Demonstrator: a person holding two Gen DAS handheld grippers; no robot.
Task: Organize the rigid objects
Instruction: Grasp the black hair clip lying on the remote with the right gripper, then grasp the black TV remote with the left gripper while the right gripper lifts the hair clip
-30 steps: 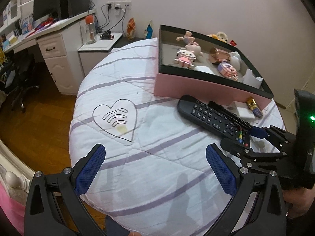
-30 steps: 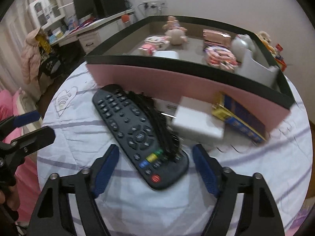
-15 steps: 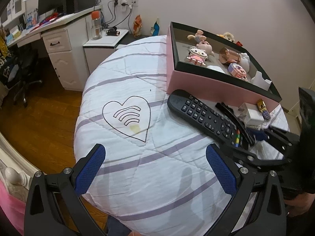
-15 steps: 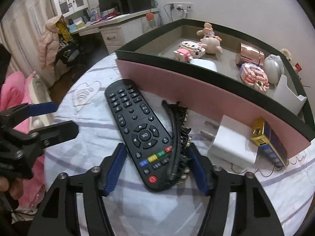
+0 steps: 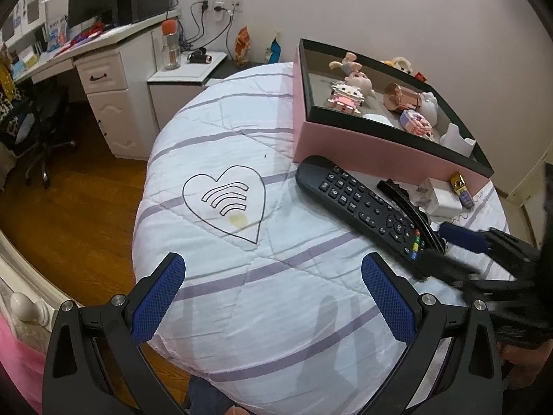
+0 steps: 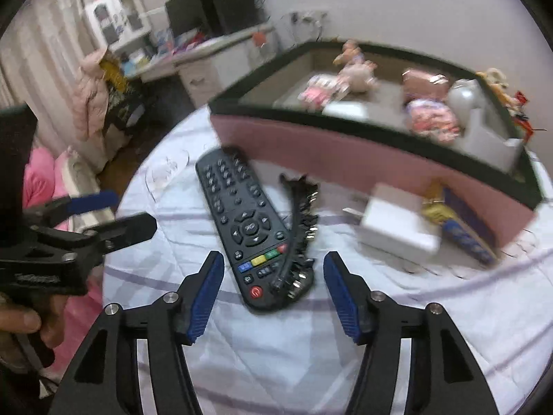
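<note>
A black remote [image 5: 359, 204] [image 6: 238, 214] lies on the white quilted round table [image 5: 276, 311], in front of the pink box [image 5: 380, 152] [image 6: 345, 159]. A black toothed hair clip [image 5: 404, 200] [image 6: 300, 228] rests along the remote's right edge. My right gripper [image 6: 274, 263] [image 5: 449, 252] hovers at their near ends. Its jaws are opening, one on each side of the pair, and the pads touch neither. My left gripper [image 5: 273, 263] [image 6: 131, 211] is open over bare quilt, with nothing between its fingers.
A white charger [image 5: 439, 197] [image 6: 397, 228] and a small gold-and-blue phone [image 5: 461, 190] [image 6: 459, 228] lie against the box's front wall. Inside the box are several toys and a white holder. A desk, a chair and wooden floor lie beyond the table's left edge.
The right gripper's jaws closed in around the near ends of the remote and hair clip, then widened as it lifted back a little. The left gripper stayed open in much the same place.
</note>
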